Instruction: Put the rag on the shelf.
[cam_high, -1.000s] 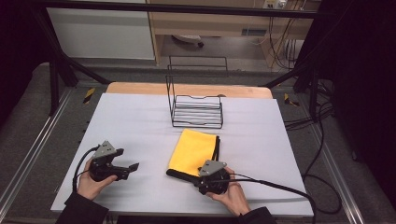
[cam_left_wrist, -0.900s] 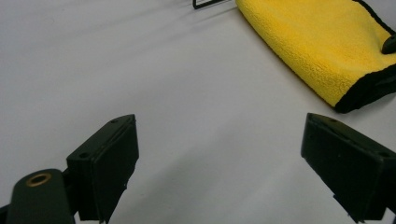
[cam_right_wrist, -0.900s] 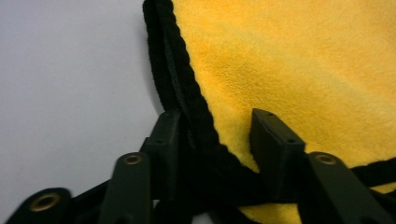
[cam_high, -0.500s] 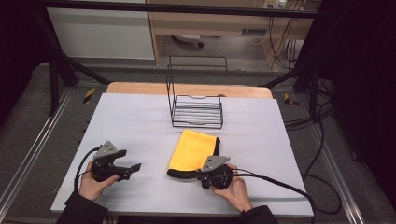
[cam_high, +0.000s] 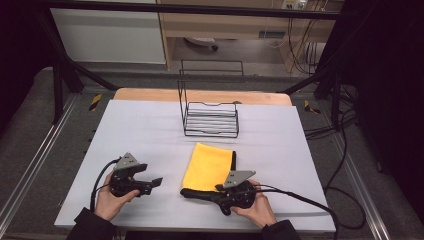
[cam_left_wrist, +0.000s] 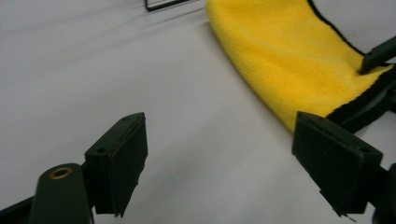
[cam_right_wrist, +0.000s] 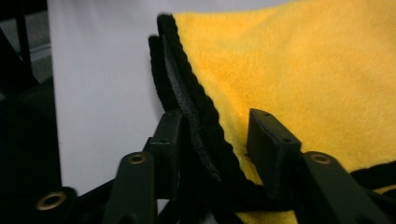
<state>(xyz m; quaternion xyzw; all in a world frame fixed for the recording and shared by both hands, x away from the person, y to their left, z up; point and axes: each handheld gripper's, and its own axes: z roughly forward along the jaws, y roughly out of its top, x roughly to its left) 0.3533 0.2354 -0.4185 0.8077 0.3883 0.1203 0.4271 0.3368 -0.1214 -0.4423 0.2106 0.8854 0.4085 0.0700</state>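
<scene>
Yellow cloth (cam_high: 207, 167) — black edge between right gripper (cam_right_wrist: 219, 140) jaws, just reopening, unpinched; left gripper (cam_left_wrist: 233, 163) open.

Bare white table (cam_high: 140, 135) left of yellow cloth (cam_high: 207, 167), wire rack (cam_high: 210, 117) blocking behind it

A lab-style recording bay: black metal frame (cam_high: 60, 80), loose cables (cam_high: 345, 165), white-covered table (cam_high: 140, 125).

The high view looks forward and down over the whole desk (cam_high: 150, 125). Both gripper views sit low and close, sharing the yellow cloth (cam_left_wrist: 289, 56).
</scene>
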